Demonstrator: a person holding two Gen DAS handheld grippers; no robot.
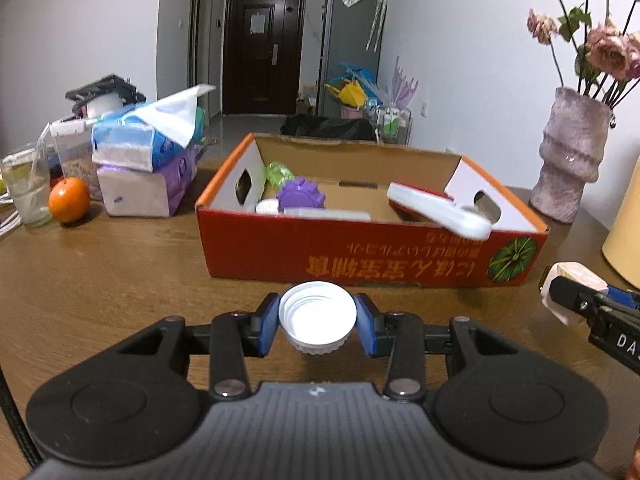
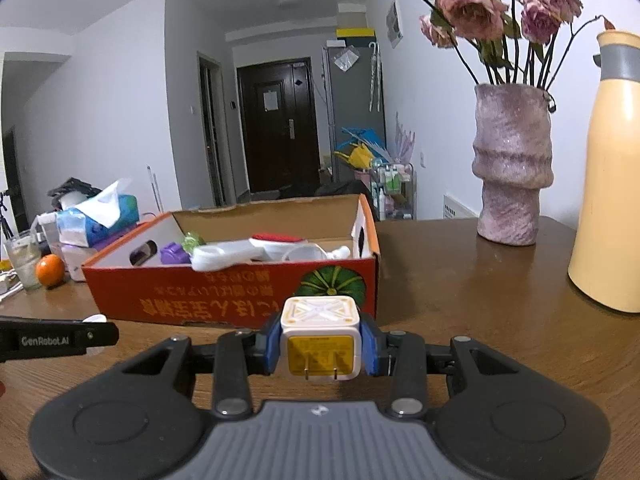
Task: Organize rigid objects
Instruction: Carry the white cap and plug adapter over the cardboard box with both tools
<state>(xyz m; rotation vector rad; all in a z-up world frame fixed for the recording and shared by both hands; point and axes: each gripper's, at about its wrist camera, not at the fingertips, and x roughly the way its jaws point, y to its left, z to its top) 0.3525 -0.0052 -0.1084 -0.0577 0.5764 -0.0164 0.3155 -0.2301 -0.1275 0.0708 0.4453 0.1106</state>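
Right gripper: clamped on white plug adapter, prongs rearward, just before red cardboard box.

yellow jug — cut by right edge | box print — perhaps blurred, unreadable | glass contents unclear

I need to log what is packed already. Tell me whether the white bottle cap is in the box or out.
Out. The white bottle cap sits gripped in the jaws of the left gripper, above the table, short of the near wall of the cardboard box.
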